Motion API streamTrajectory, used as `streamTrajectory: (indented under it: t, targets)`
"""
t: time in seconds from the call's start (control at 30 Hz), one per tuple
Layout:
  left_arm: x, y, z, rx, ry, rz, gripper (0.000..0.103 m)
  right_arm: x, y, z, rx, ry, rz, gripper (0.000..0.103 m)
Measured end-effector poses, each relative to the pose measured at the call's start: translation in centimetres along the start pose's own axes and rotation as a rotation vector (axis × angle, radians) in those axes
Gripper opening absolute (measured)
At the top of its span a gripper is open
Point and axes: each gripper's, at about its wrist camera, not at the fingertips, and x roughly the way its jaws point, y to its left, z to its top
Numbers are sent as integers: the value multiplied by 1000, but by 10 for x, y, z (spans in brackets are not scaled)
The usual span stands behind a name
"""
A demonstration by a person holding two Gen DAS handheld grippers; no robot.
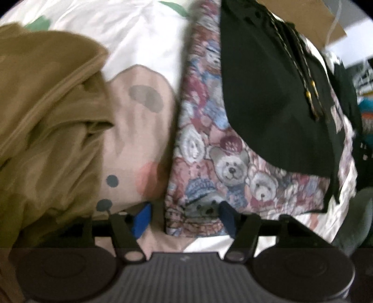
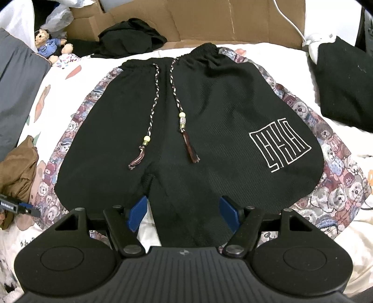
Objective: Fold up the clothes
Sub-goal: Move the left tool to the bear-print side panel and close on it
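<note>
Black shorts (image 2: 209, 130) with teddy-bear print side panels (image 2: 335, 186), a braided drawstring and a white logo lie flat on the bed, waistband at the far end. My right gripper (image 2: 183, 214) hovers open over the near hem, one black leg lying between its blue pads without being pinched. In the left wrist view the bear-print side panel (image 1: 205, 149) and the black front (image 1: 268, 93) fill the middle. My left gripper (image 1: 184, 218) stands open, the panel's bottom corner between its pads, not clamped. The left gripper's tip (image 2: 23, 208) shows at the shorts' left edge in the right wrist view.
A crumpled brown garment (image 1: 46, 121) lies left of the shorts, on the white cartoon-print bedsheet (image 1: 139, 42). Dark folded clothes (image 2: 345, 86) sit at the right, a black garment (image 2: 132, 37) and a cardboard box (image 2: 209, 21) behind, a teddy bear toy (image 2: 47, 43) at the far left.
</note>
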Motion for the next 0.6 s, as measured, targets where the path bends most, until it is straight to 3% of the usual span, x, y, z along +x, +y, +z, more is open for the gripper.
streamTrajectory:
  t: [0.17,0.33,0.43,0.6]
  targets:
    - [-7,11,-1,-51,-27,-25,63,1,-7,0,31,8,4,73]
    - [-14,19,1,-96,-61,-38,55,-2,-7,5,39,-3,-2,73]
    - [-10,22,-1,-137,-45,-35,55,-1,-5,5,33,-3,0,73]
    - [-7,29,2,-111,-20,-18,48,2,-2,2,27,9,3,73]
